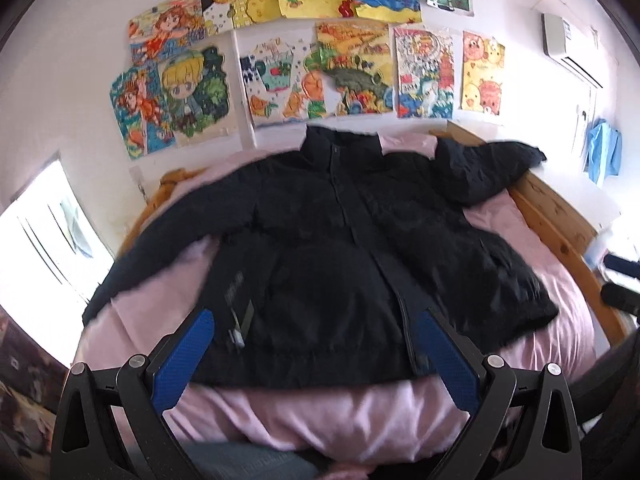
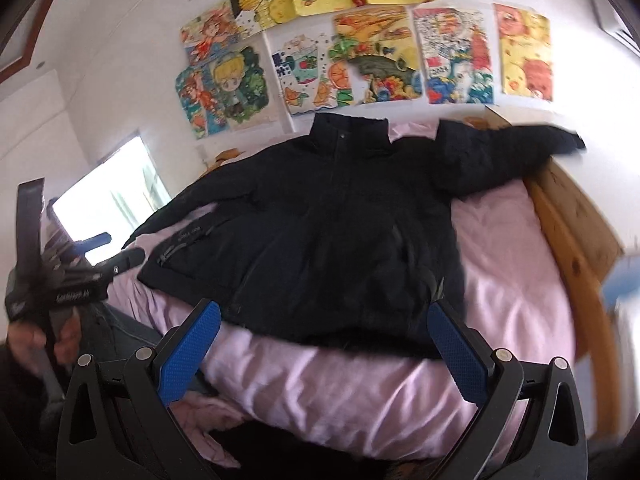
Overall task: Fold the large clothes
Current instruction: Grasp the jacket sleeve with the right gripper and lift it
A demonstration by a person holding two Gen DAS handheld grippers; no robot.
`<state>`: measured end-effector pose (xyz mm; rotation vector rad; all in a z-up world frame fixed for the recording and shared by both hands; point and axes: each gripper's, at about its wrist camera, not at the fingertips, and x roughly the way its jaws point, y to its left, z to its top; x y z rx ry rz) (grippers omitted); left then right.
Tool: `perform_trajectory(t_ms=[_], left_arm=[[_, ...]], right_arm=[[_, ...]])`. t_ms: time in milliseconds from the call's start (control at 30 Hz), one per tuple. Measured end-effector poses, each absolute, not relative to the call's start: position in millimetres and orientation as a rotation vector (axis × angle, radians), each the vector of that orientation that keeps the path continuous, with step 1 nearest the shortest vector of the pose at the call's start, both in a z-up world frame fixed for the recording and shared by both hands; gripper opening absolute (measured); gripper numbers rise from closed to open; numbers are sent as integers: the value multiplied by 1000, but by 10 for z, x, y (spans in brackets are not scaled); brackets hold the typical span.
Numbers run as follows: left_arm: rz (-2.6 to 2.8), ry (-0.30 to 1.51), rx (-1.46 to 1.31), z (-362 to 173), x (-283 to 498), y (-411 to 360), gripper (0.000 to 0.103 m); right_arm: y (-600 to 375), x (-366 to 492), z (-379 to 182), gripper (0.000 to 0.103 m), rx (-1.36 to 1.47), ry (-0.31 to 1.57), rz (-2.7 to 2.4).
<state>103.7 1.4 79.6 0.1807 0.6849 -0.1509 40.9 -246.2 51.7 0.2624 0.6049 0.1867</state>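
Flat black jacket, both grippers spread

Now the black padded jacket (image 1: pixel 320 248) lies front-up on the pink sheet (image 1: pixel 320 412) of a wooden-framed bed (image 1: pixel 560 224), one sleeve draped over the frame. Motion blur smears its pocket details. Left gripper (image 1: pixel 316 354) and right gripper (image 2: pixel 324 346) hover spread above its hem, holding nothing. Colourful children's drawings (image 1: pixel 304 52) cover the wall behind.

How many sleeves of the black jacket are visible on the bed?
2. One sleeve stretches toward the window side over the pink sheet. The other sleeve reaches to the wooden bed frame. Both grippers are open, holding nothing.
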Motion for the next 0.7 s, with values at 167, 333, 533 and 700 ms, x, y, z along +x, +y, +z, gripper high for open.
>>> perform_trajectory(t_ms=[167,333,533,700], left_arm=[[-141,672,194,1138,1561,-174,103],[-150,674,163,1250,2122,-415,103],[-193,657,141,1128,2773,-809,103],[-221,630,188,834,3123,-1150,103]], right_arm=[[-2957,1168,946,102,172,593,102],[-3631,2046,901,102,353,625,-1],[-4048,2789,314,102,424,613,-189],[-4365,3204,-204,102,563,588,-296]])
